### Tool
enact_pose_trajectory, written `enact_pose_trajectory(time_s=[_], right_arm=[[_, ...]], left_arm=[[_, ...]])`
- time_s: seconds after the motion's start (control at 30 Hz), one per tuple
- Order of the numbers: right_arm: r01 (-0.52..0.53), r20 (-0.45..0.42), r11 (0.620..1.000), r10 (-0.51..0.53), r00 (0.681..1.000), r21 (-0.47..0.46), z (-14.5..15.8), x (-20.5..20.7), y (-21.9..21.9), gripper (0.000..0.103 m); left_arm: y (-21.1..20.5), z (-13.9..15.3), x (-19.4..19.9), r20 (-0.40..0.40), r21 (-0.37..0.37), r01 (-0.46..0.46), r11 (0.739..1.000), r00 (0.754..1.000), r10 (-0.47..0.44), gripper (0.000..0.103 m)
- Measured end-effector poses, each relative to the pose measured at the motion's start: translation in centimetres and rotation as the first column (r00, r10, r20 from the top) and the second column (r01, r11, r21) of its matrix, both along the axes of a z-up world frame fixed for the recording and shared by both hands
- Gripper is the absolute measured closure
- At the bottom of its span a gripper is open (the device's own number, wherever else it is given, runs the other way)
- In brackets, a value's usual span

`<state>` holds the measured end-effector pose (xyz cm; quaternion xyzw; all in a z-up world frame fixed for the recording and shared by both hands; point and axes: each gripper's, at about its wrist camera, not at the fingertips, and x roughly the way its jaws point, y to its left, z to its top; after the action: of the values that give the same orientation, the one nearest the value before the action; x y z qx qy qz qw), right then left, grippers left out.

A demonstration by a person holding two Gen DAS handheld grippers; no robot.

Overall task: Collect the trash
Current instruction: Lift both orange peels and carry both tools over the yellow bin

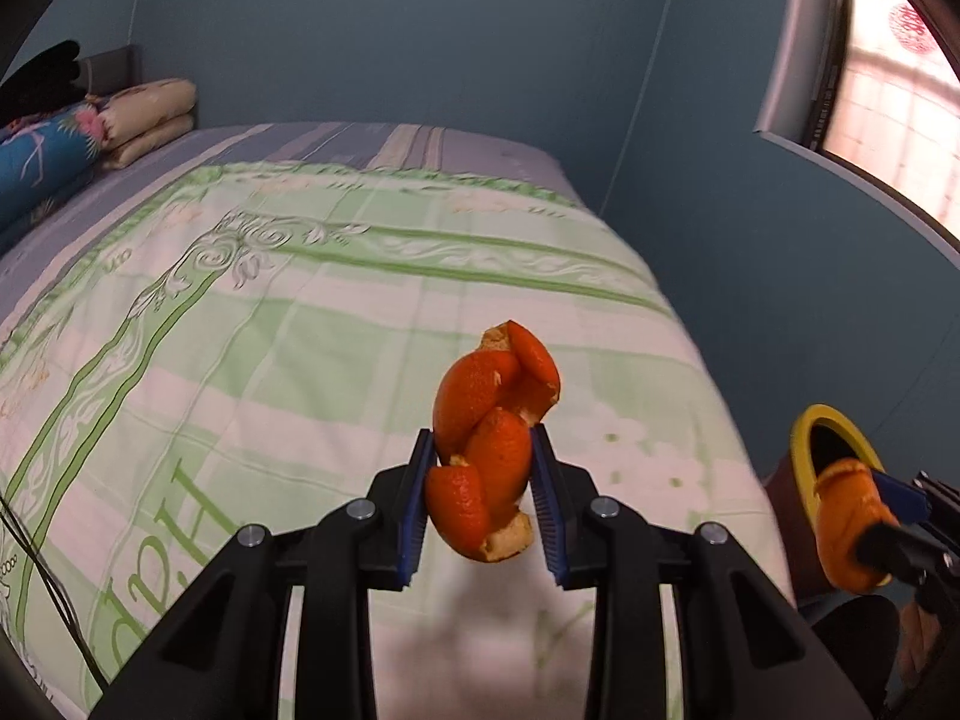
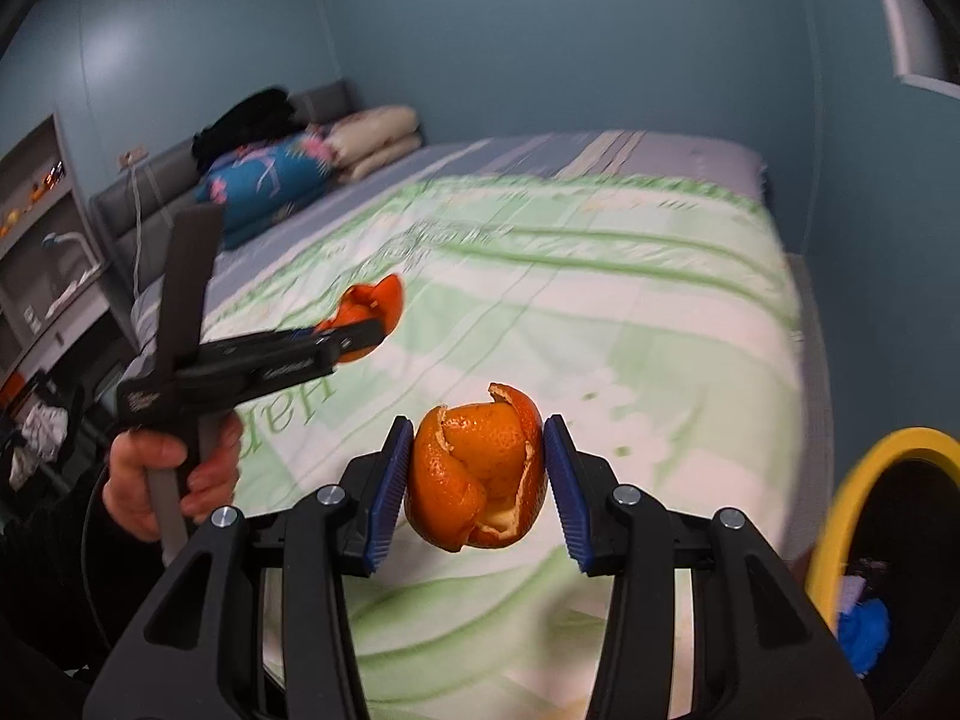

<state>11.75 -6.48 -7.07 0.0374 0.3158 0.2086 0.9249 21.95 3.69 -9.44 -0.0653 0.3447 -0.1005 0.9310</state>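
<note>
A: So, where is the peel relative to the left hand-held gripper?

B: Right between its blue pads. The left peel is pinched at its middle, with curled pieces sticking out past the fingertips and a lobe hanging just under them. The jaws are partly closed, pressing on both sides of it, and it hangs clear above the bed.

A: And the right hand-held gripper?

B: Much the same. Its jaws stand a little wider and clamp the right peel, a rounder curl with the pale inside showing at the bottom. The pads touch it on the left and right. It too is off the bed.

A: Do the two see each other?

B: Yes. From the right wrist view, the left hand-held gripper sits up and to the left, gripped by a hand, with its peel at the tip. From the left wrist view, the right one is far to the right, at the frame edge.

A: Where is the bin?

B: The yellow-rimmed bin is low and to the right of the right hand-held gripper, beside the bed. Something blue lies inside it. In the left wrist view it sits just behind the right peel.
</note>
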Motion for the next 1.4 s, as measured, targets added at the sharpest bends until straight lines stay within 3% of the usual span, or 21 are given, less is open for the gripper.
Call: enact_pose_trajectory(time_s=[0.33, 0.67, 0.97, 1.4], right_arm=[[0.149, 0.118, 0.986, -0.157, 0.98, 0.08, 3.5, -4.3, -7.1, 0.061], [0.31, 0.21, 0.938, -0.339, 0.917, 0.157, 5.9, -7.9, -13.6, 0.061], [0.45, 0.231, 0.876, -0.48, 0.846, 0.173, 6.1, -9.6, -18.6, 0.061], [0.614, 0.167, 0.768, -0.64, 0.75, 0.182, 3.0, -10.1, -25.5, 0.061]], left_arm=[[-7.0, 6.0, -5.1, 0.119, 0.05, 0.114, 0.992, 0.986, -0.119, 0.074], [-13.6, 10.7, -8.7, 0.232, 0.098, 0.23, 0.968, 0.941, -0.247, 0.074], [-19.8, 11.6, -9.4, 0.258, 0.129, 0.321, 0.938, 0.903, -0.344, 0.074], [-28.2, 9.3, -7.4, 0.209, 0.164, 0.443, 0.881, 0.858, -0.47, 0.074]])
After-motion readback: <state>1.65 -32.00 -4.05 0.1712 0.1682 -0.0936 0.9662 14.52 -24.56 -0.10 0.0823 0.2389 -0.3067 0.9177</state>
